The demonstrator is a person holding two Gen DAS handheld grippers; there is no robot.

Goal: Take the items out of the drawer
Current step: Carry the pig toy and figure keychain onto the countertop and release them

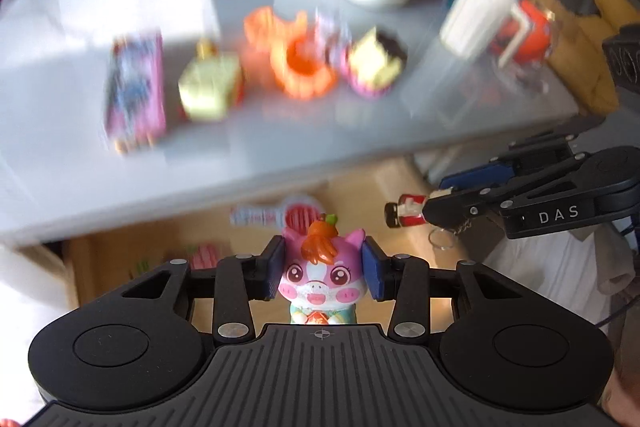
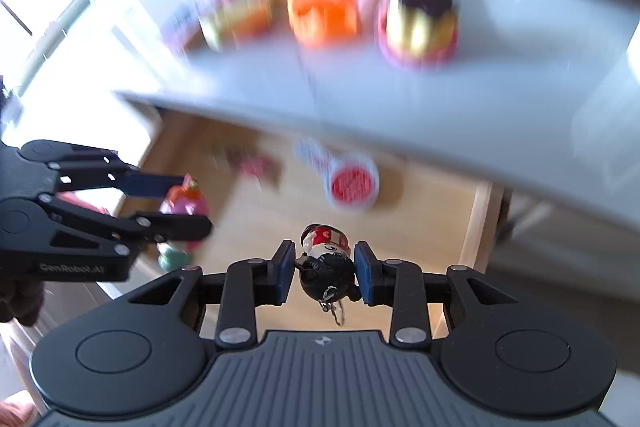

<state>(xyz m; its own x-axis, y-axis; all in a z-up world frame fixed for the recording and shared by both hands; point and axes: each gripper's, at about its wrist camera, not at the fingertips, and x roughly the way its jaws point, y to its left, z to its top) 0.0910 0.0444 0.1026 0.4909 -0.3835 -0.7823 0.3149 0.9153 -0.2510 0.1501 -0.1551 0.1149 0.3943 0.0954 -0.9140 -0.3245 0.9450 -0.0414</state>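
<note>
Left gripper [image 1: 324, 273] clamped on a pink pig figurine [image 1: 322, 267], lower centre of the left wrist view, above the open drawer [image 1: 384, 187]. Right gripper [image 2: 324, 273] clamped on a small keychain doll [image 2: 328, 259], lower centre of the right wrist view, over the drawer. Blurred toys sit on the grey tabletop [image 1: 280, 147] in the upper frame.

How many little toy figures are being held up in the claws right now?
2. A pink pig figure sits clamped in the left claw, and a small keychain figure in the right claw. More toys lie blurred in the drawer below.
</note>
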